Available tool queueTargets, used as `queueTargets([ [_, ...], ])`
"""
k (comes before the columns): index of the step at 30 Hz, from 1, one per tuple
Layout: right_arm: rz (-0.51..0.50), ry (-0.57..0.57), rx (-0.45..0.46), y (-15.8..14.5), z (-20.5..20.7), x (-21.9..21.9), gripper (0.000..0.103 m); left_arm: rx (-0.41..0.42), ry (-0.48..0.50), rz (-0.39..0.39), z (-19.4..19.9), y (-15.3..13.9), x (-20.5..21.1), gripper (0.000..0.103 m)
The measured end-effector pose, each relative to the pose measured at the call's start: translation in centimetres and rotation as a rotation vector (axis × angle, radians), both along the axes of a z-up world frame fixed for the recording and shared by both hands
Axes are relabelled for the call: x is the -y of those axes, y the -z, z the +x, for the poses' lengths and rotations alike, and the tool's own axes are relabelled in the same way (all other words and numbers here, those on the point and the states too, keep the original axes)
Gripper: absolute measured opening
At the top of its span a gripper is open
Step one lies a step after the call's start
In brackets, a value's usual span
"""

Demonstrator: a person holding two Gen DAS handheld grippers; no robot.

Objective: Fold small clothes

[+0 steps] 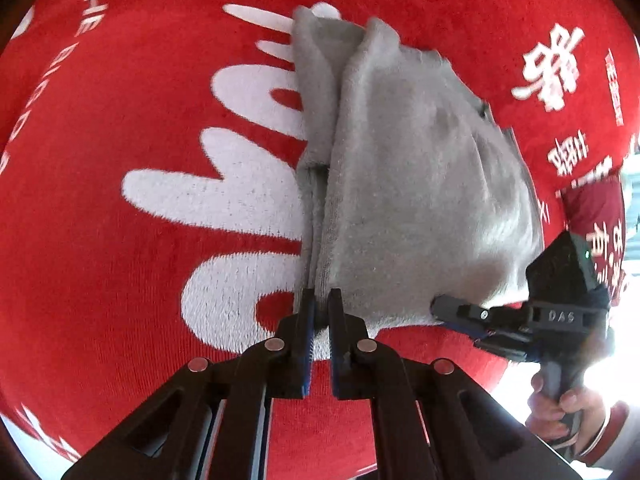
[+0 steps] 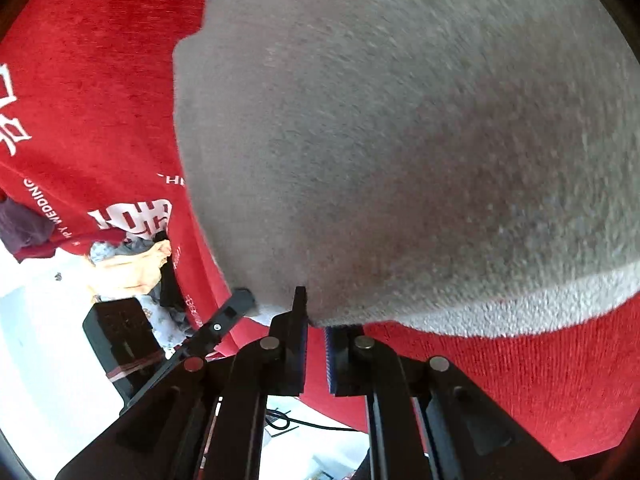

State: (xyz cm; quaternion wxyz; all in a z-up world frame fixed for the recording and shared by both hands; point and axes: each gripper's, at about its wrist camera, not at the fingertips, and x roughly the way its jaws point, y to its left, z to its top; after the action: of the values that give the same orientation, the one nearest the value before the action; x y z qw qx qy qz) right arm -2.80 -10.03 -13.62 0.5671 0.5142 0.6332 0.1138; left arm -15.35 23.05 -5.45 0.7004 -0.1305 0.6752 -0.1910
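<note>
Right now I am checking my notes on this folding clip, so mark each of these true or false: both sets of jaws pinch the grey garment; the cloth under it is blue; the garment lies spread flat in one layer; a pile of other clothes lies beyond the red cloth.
1. Both the left gripper and the right gripper pinch the grey garment: true.
2. The cloth beneath is blue: false, the red cloth has white print.
3. It lies flat in one layer: false, layers are folded over.
4. A pile of clothes lies beyond the cloth: true.
</note>
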Motion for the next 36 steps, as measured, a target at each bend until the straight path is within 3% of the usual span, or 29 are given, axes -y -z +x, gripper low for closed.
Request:
queueTargets([
  [1,-0.007,-0.015,0.004,-0.2,0.1,0.0,0.008,-0.001,-0.030,0.006,-0.1,-0.2,-0.2,0.007],
  [2,-0.016,-0.038,0.013,-0.4,0.4,-0.2,0.012,-0.004,-0.048,0.016,-0.2,-0.4,-0.3,0.016],
  [3,-0.030,-0.067,0.018,-0.8,0.7,-0.4,0.012,-0.006,-0.062,0.034,-0.3,-0.5,-0.4,0.034],
  [5,-0.058,-0.119,0.030,-1.3,1.2,-0.8,0.016,0.003,-0.092,0.081,-0.5,-0.9,-0.8,0.054],
  [7,-0.081,-0.169,0.046,-1.9,1.5,-1.1,0.026,0.014,-0.110,0.088,-0.8,-1.3,-1.2,0.054],
  [8,-0.083,-0.181,0.054,-2.1,1.5,-1.3,0.038,0.010,-0.117,0.088,-0.9,-1.4,-1.3,0.054],
  [11,-0.095,-0.231,0.080,-3.0,1.4,-1.9,0.050,-0.005,-0.142,0.082,-1.2,-1.4,-1.8,0.054],
  [22,-0.169,-0.294,0.084,-4.0,0.5,-1.2,0.051,-0.085,-0.273,-0.028,-2.3,-0.8,-0.8,0.055],
  [26,-0.161,-0.252,0.071,-3.6,0.6,-0.4,0.051,-0.097,-0.261,0.007,-2.6,-0.4,-0.2,0.055],
  [29,-0.149,-0.226,0.067,-3.4,0.6,0.0,0.051,-0.092,-0.243,0.036,-2.7,-0.3,0.4,0.069],
  [36,-0.147,-0.227,0.074,-3.5,0.6,0.4,0.051,-0.089,-0.238,0.090,-2.8,-0.2,1.1,0.069],
])
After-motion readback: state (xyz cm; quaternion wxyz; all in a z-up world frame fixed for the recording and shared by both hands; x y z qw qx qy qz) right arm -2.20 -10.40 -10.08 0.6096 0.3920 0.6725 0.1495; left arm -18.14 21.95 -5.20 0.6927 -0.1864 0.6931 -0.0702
